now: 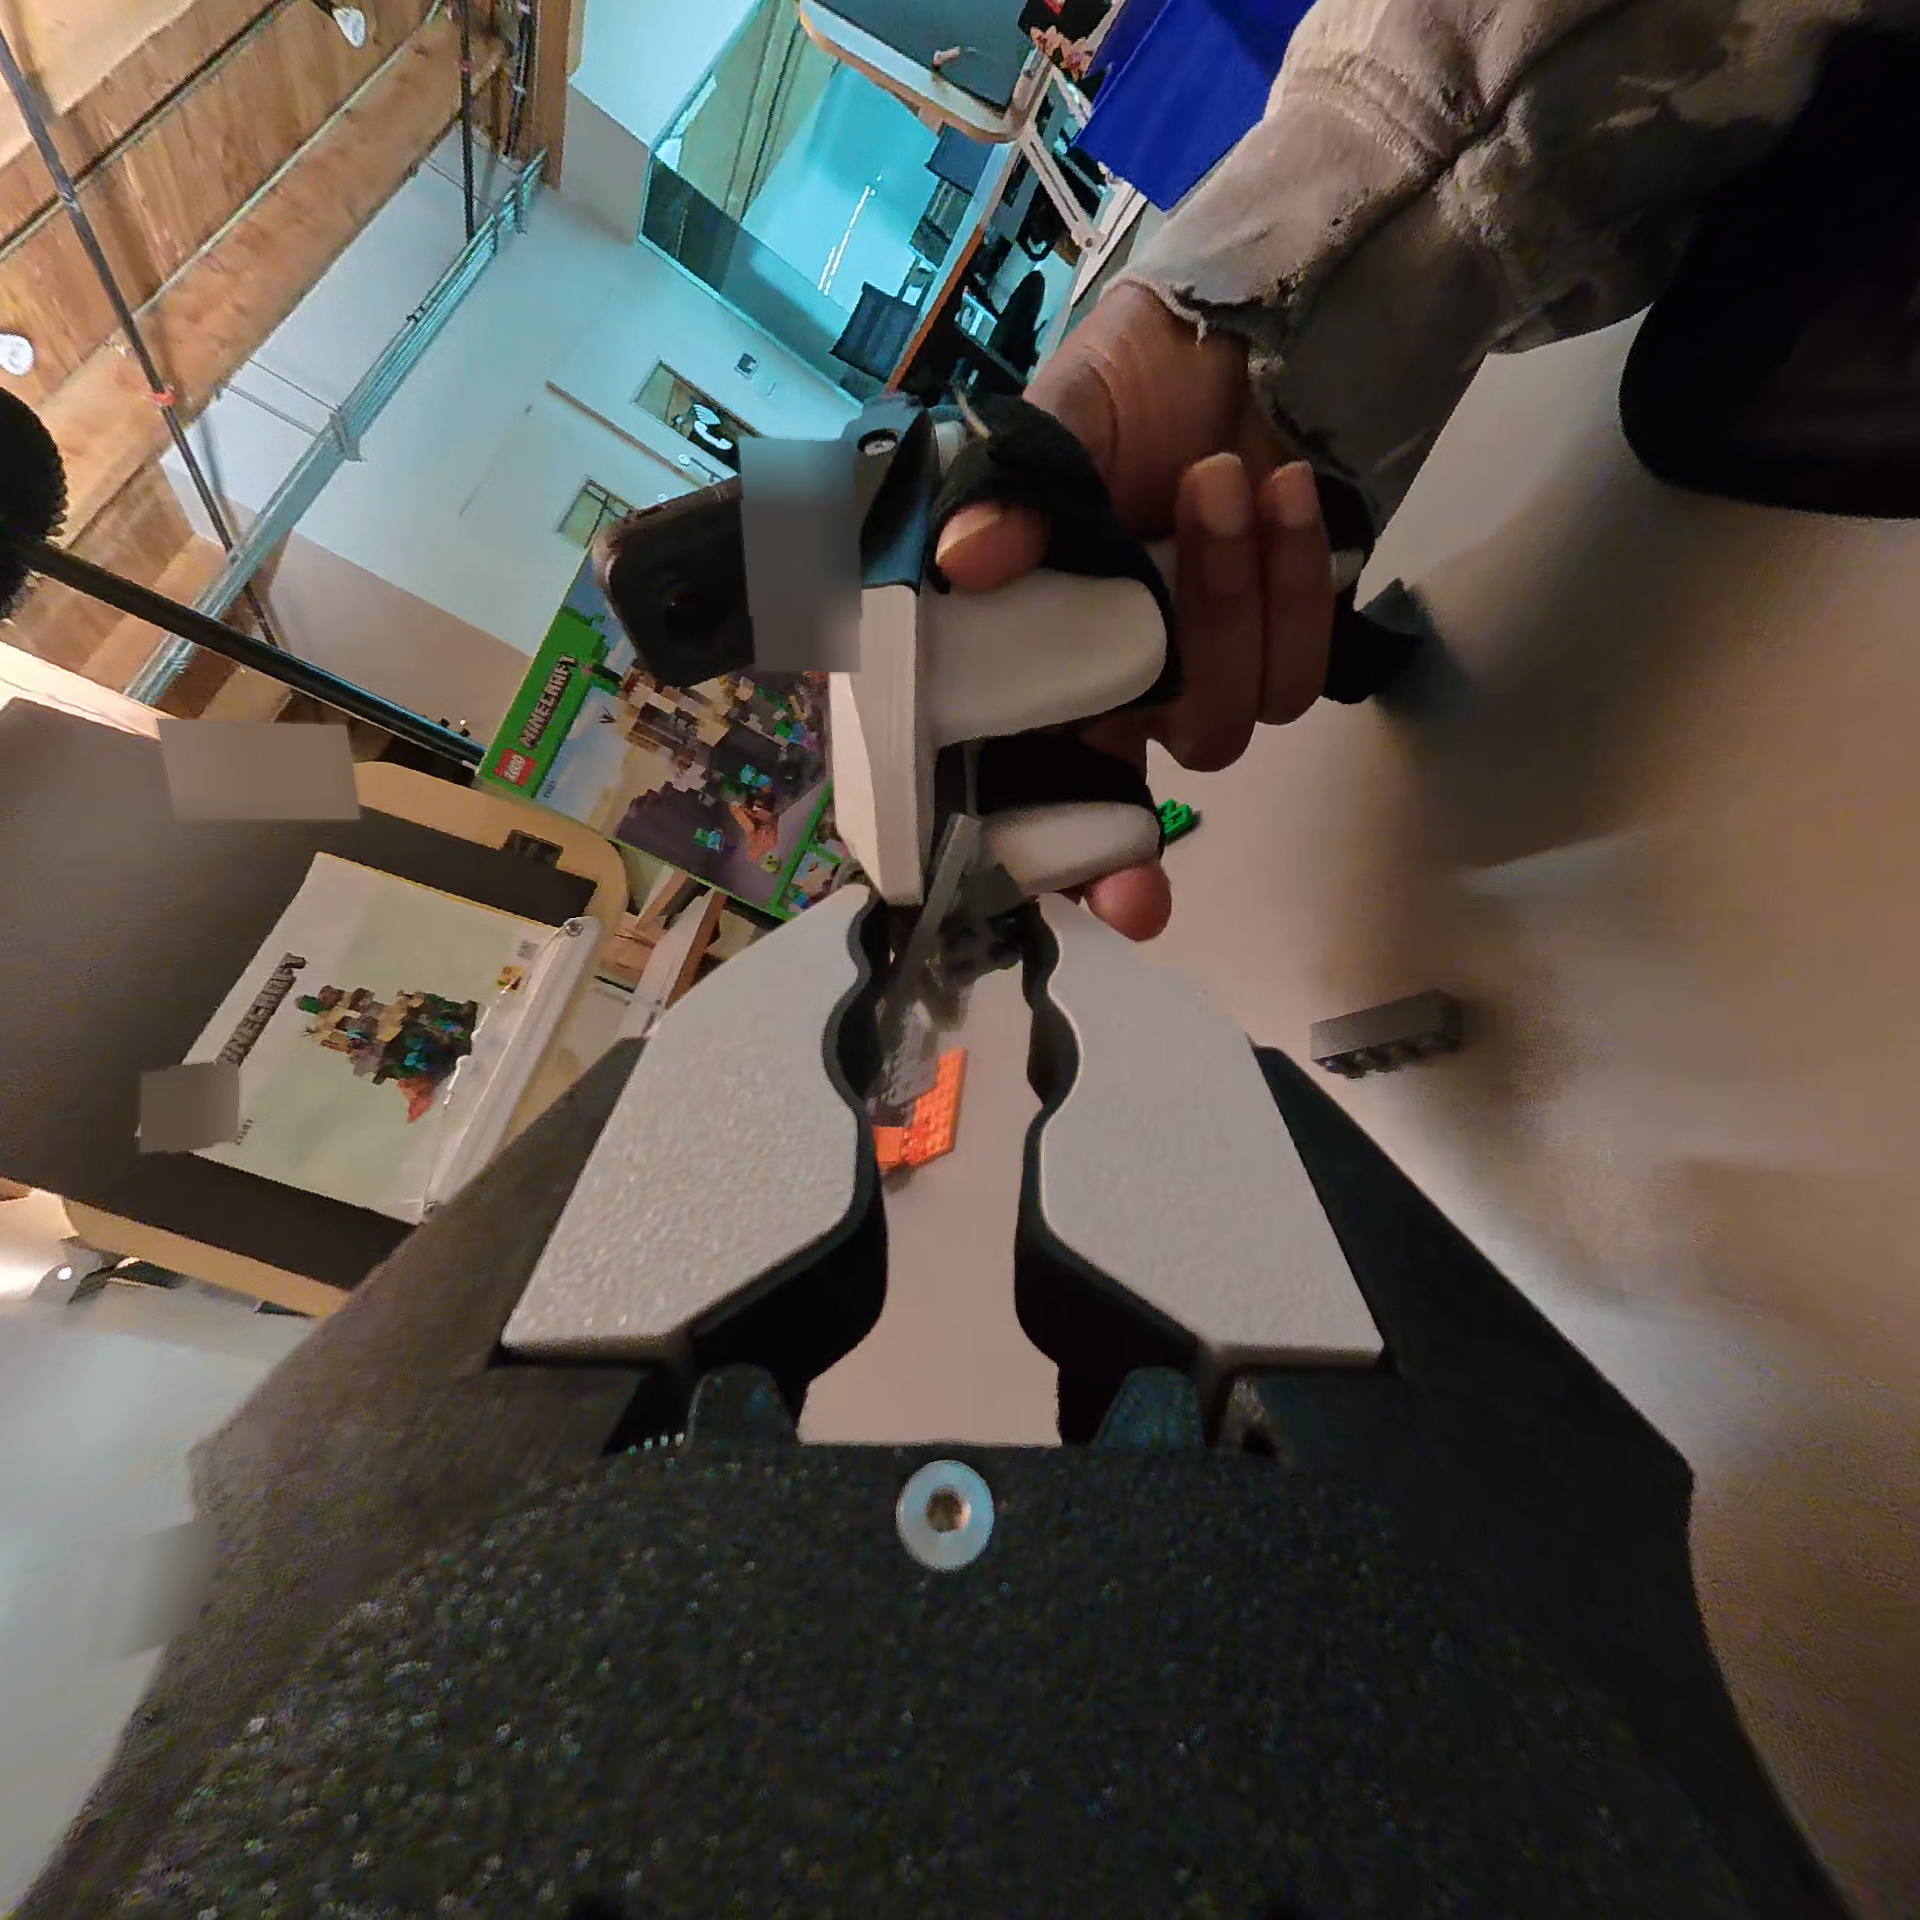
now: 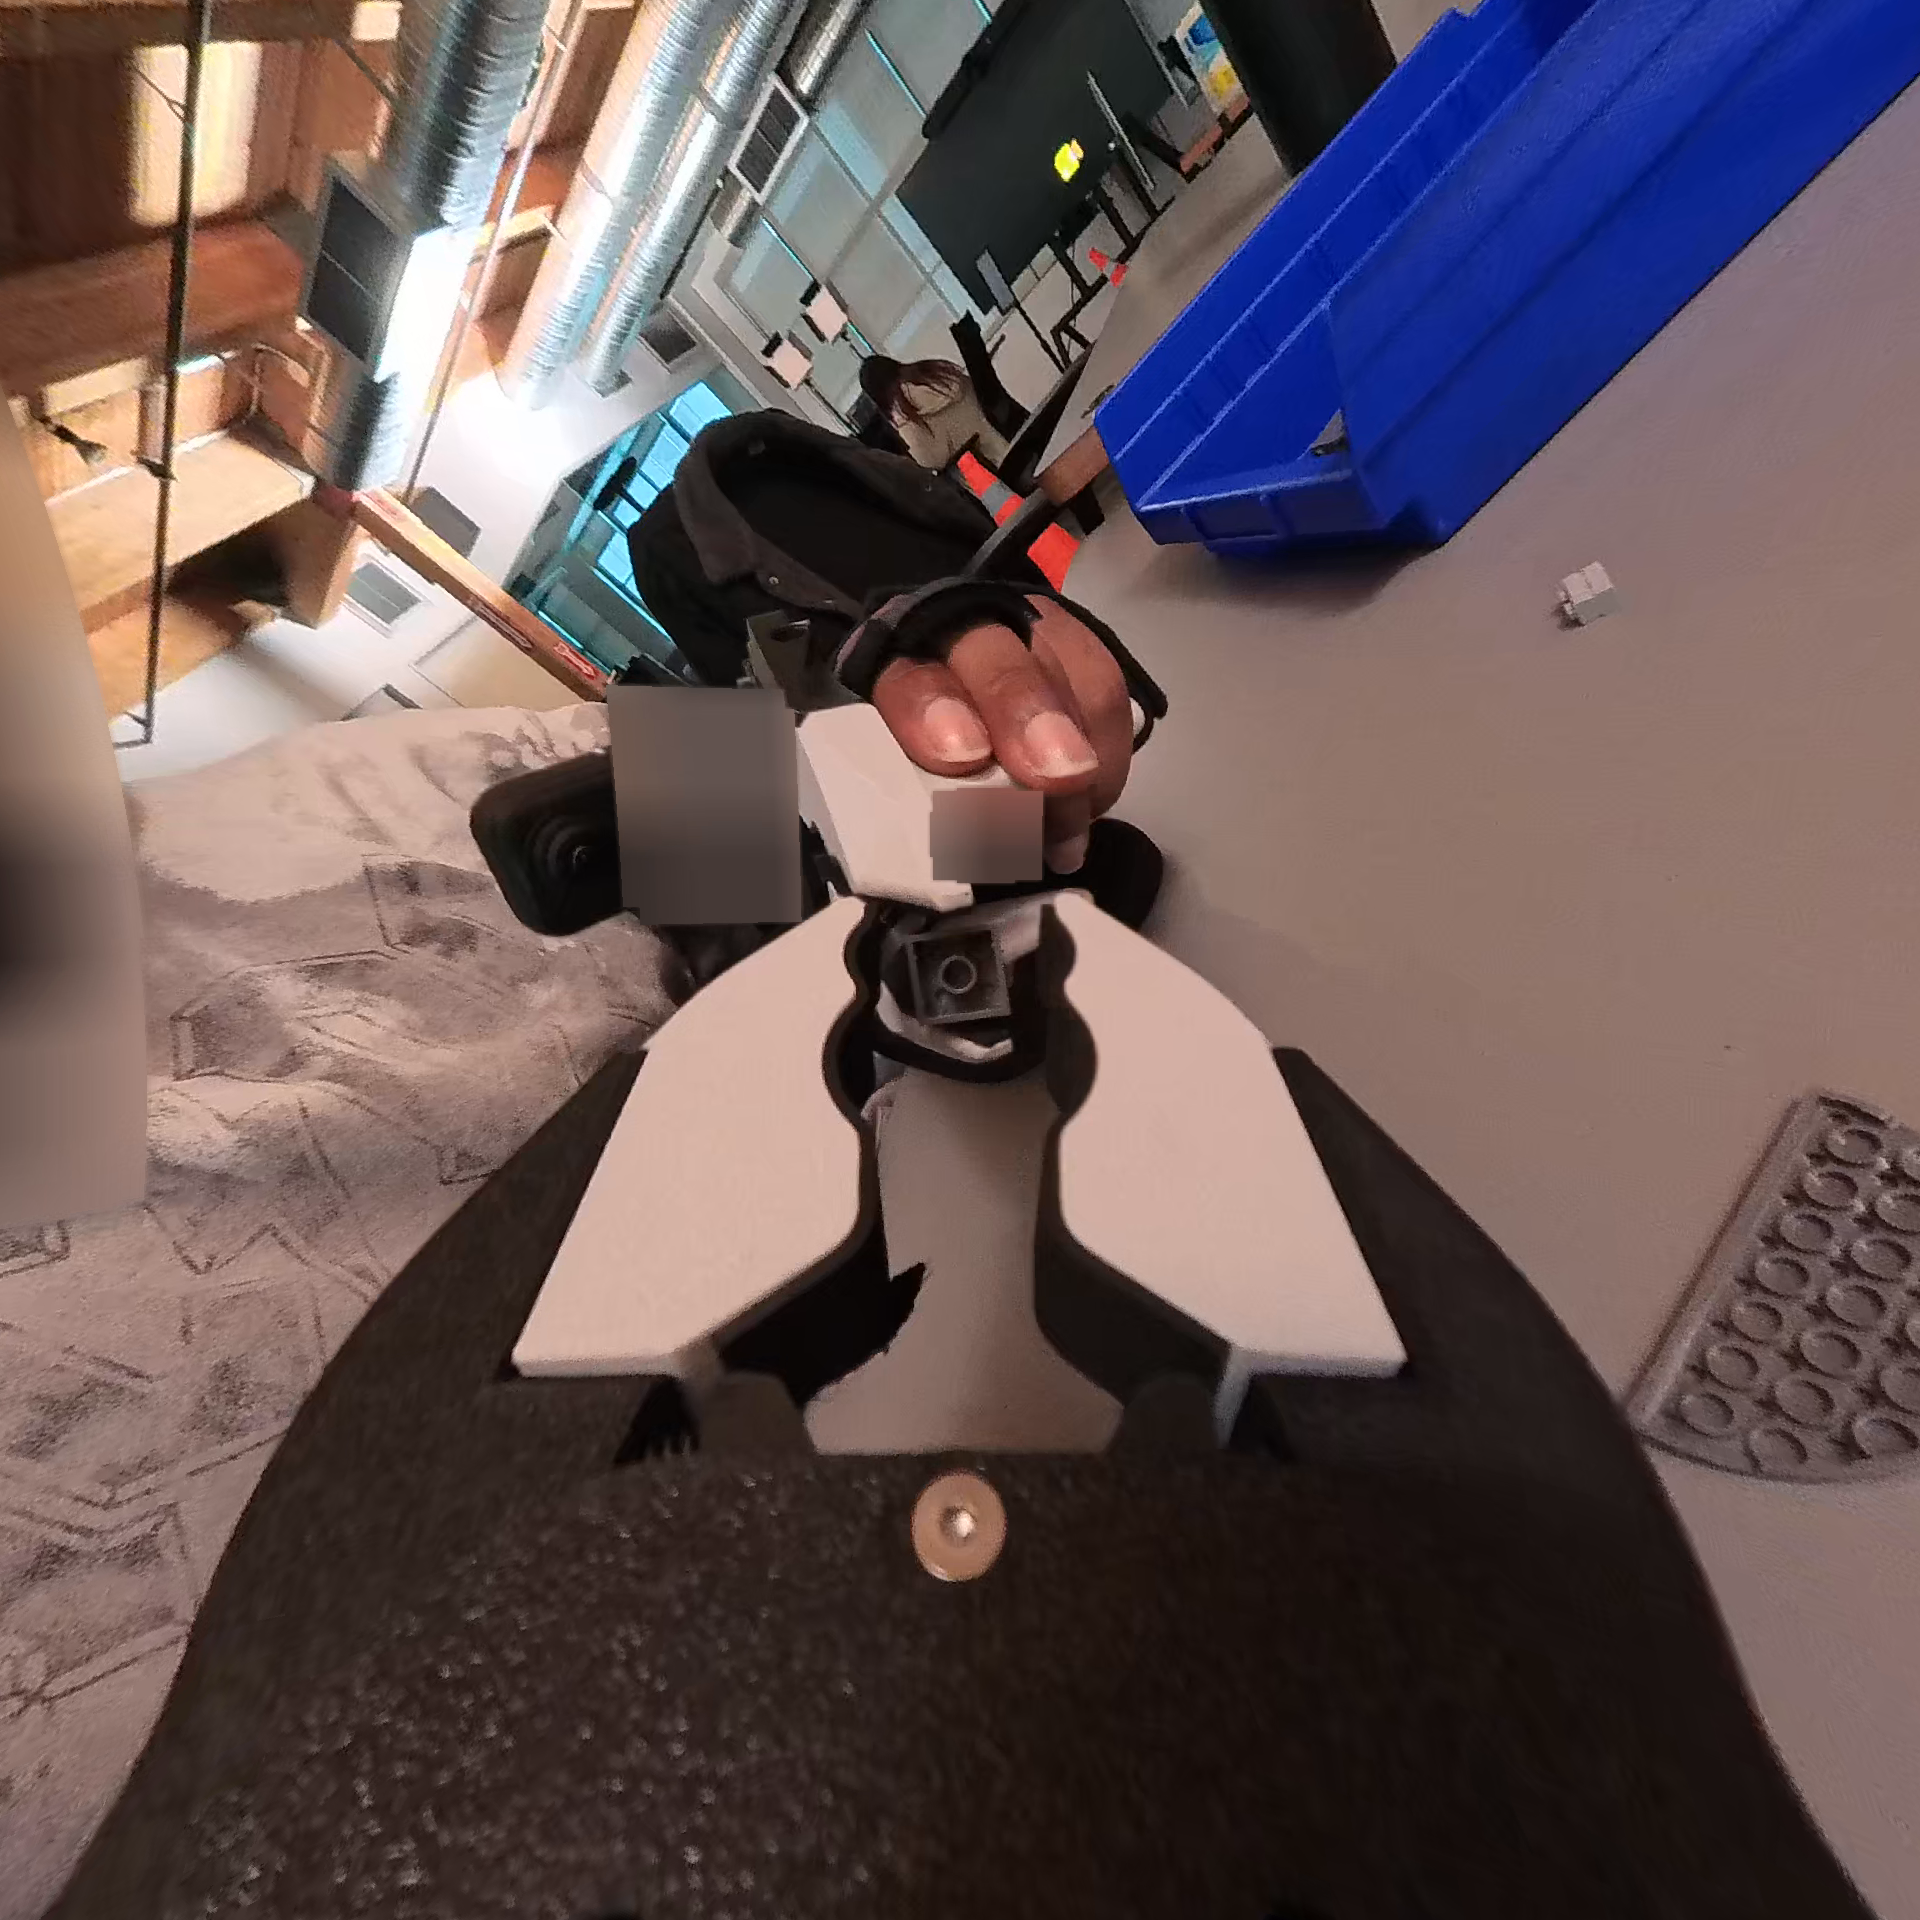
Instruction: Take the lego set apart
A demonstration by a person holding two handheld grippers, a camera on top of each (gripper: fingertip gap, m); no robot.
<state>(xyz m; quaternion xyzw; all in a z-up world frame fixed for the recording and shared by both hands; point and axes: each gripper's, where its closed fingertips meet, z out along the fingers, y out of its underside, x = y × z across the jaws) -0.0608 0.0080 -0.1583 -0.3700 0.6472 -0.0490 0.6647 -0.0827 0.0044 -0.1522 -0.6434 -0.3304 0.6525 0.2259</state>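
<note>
Both grippers clench one small grey lego assembly (image 2: 958, 979) between them: left gripper (image 1: 940, 997), right gripper (image 2: 961, 971). Risk: uneven pull could fling bricks across the table (image 2: 1507, 831), near the orange plate (image 1: 930, 1117).

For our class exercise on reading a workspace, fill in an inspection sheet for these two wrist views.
Surface: pale table, bare between items.
Job's things: grey lego piece and orange plate between the fingertips.
Clutter: loose grey brick, small grey piece, studded grey plate, blue bin.
Grippers: left gripper and right gripper meet tip to tip; grip unclear.
Cables: nothing seen.
Surroundings: lego box, manual.
</note>
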